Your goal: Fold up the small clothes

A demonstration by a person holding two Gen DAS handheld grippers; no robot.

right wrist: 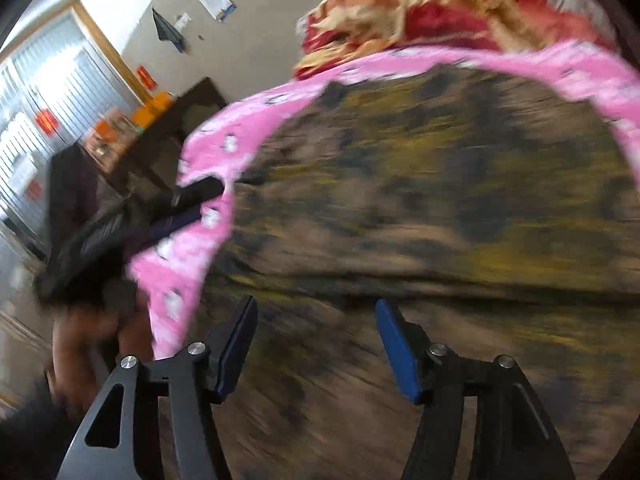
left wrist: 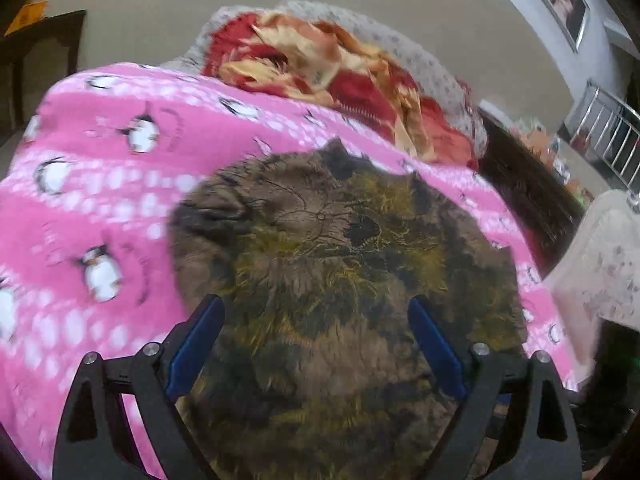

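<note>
A small brown, olive and black mottled garment [left wrist: 336, 264] lies spread flat on a pink blanket with penguins [left wrist: 120, 168]. My left gripper [left wrist: 316, 304] hovers over the garment's near part, its blue pads wide apart with nothing between them. In the blurred right wrist view the same garment [right wrist: 432, 200] fills the frame on the pink blanket [right wrist: 208, 152]. My right gripper [right wrist: 316, 304] stands open just above the cloth and no fabric is pinched. My left gripper [right wrist: 196, 206] also shows at the blanket's left edge, with a hand [right wrist: 92, 332] below it.
A crumpled red and cream blanket [left wrist: 340, 68] is heaped at the far end on grey speckled bedding [left wrist: 432, 64]. A dark wooden edge [left wrist: 520, 184] and a pale cloth [left wrist: 600, 264] lie to the right. Dark furniture [right wrist: 152, 148] stands left of the bed.
</note>
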